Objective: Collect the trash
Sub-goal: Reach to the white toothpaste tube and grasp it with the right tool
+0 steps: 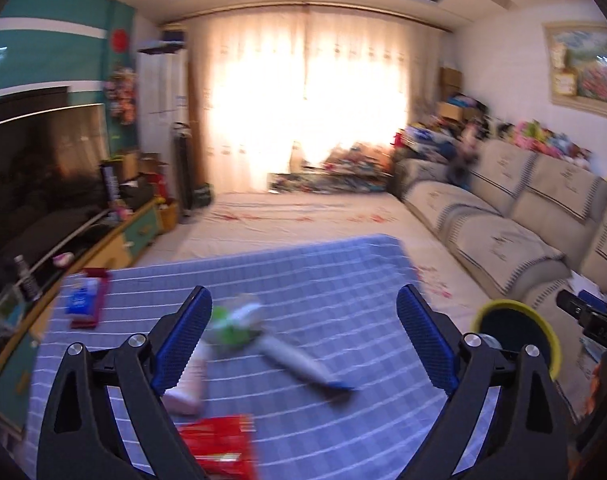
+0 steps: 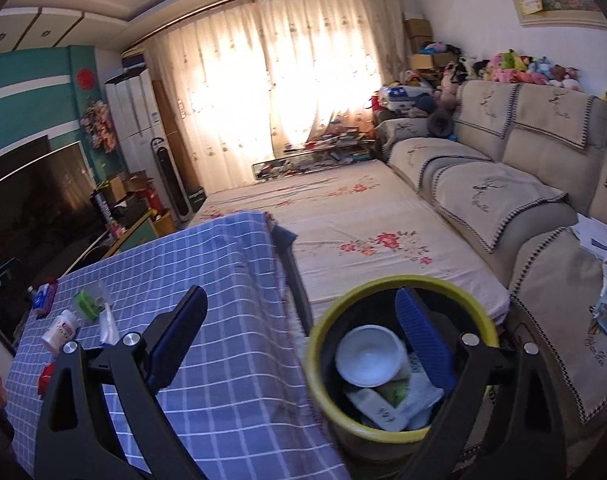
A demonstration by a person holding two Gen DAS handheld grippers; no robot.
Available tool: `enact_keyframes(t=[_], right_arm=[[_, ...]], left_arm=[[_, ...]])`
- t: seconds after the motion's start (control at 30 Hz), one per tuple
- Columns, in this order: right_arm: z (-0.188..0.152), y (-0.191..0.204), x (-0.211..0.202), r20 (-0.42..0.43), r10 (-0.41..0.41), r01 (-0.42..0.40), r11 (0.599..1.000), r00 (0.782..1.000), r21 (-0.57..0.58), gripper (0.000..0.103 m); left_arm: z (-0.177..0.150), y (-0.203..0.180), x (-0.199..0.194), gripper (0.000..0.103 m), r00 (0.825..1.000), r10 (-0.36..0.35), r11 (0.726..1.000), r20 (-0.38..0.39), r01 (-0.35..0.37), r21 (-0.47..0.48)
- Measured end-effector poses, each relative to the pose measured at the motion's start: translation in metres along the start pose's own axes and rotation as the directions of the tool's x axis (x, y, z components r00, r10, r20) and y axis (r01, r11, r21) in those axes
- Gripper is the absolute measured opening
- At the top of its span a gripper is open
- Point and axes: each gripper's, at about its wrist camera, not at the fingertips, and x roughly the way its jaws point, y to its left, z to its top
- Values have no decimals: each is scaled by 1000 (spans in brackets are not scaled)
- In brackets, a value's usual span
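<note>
Trash bin (image 2: 399, 360) below right gripper (image 2: 303, 340), fingers apart; left gripper (image 1: 303, 336) fingers apart over wrapper (image 1: 239, 320).

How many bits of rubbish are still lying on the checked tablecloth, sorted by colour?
Red: 2, a red packet and a red-edged pack with a blue label
Green: 1, a green wrapper
White: 2, a white bottle and a clear-white wrapper
Total: 5

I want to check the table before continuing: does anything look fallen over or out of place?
Yes. A small white bottle lies on its side on the checked tablecloth, beside a green wrapper and clear plastic.
</note>
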Motion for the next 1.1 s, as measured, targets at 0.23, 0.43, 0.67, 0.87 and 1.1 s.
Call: enact_keyframes(t=[0.23, 0.43, 0.67, 0.87, 1.1], right_arm=[[9, 134, 63, -149, 217, -243, 953, 965, -183, 90], [-4, 227, 124, -312, 308, -399, 869, 899, -293, 90], [-40, 233, 147, -372, 249, -392, 837, 894, -382, 86], [-51, 228, 156, -431, 259, -430, 824, 864, -368, 70], [-64, 236, 158, -470, 247, -453, 798, 847, -397, 46]], left_arm=[[-22, 127, 7, 95, 983, 182, 974, 19, -177, -138], [-56, 172, 25, 95, 970, 244, 947, -14, -241, -213], [-65, 177, 40, 95, 969, 243, 942, -43, -246, -227], [-71, 173, 50, 95, 971, 229, 948, -74, -239, -211], [-74, 173, 58, 95, 968, 231, 949, -95, -246, -197]])
